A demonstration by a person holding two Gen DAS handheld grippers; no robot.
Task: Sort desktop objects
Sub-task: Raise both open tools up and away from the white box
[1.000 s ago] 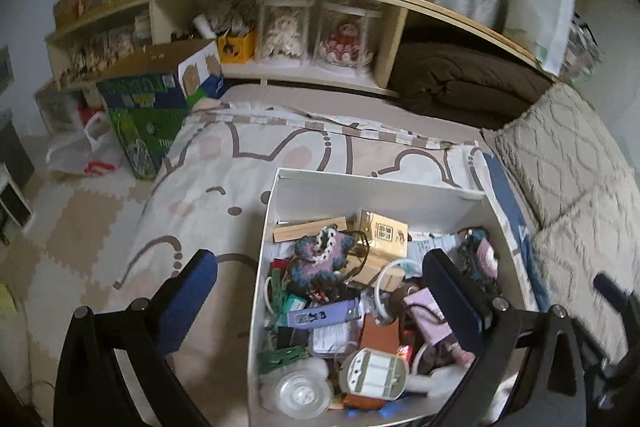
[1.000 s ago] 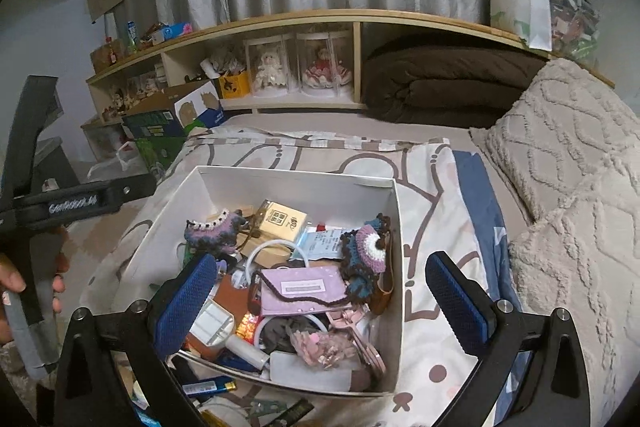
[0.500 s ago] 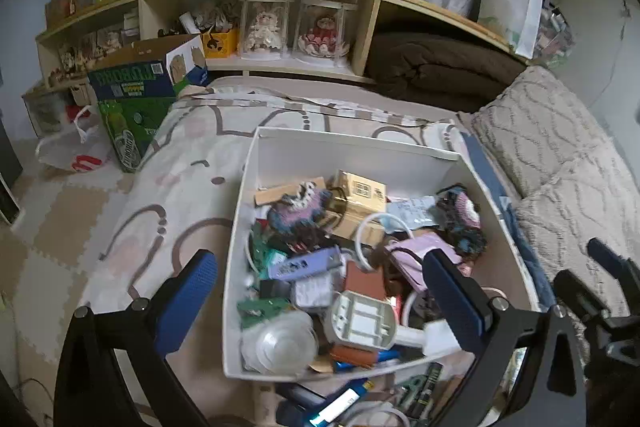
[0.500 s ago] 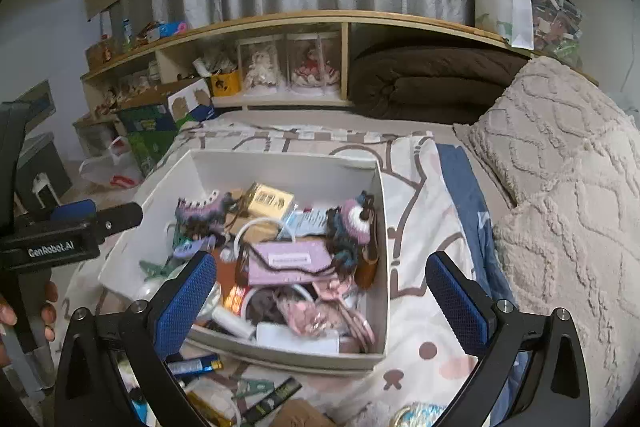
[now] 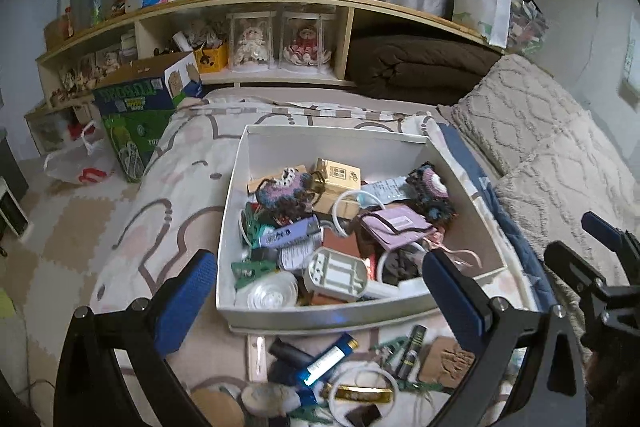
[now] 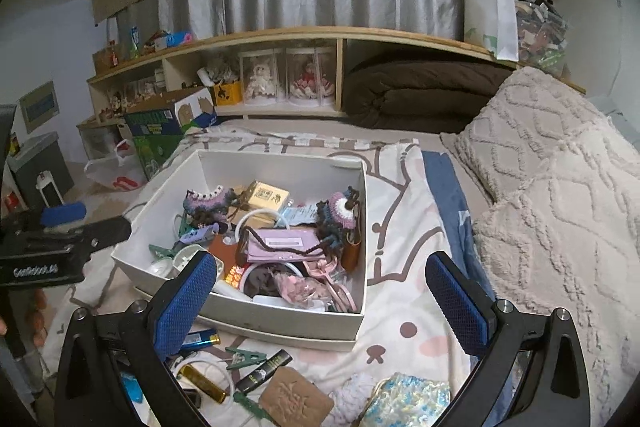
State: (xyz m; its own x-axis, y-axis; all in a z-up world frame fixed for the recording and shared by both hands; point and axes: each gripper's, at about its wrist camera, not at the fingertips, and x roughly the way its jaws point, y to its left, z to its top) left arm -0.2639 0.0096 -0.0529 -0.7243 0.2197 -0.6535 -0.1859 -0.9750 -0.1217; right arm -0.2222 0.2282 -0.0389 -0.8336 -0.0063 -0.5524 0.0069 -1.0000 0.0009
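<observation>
You are holding both claws released, their blue pads wide apart and gripping nothing. The left claw (image 5: 318, 301) is hovering over the near wall of the white box (image 5: 332, 317), which is sitting on the bed (image 5: 176, 187). The right claw (image 6: 320, 301) is hovering over the same box (image 6: 280, 321), at its near right corner.

Inside the box many small things are lying mixed: a purple pouch (image 6: 280, 245) near the middle, a gold carton (image 6: 267, 195) at 12 o'clock from it, a crochet piece (image 6: 208, 203) at 10 o'clock, and another crochet piece (image 6: 338, 217) at 2 o'clock against the right wall.

Outside the box, at 6 o'clock, loose things are lying on the sheet: a blue lighter (image 5: 330, 359), a green clip (image 6: 246, 355), a gold tube (image 6: 202, 383), a brown card (image 6: 296, 399). Pillows (image 6: 552, 187) are lying at 3 o'clock.
</observation>
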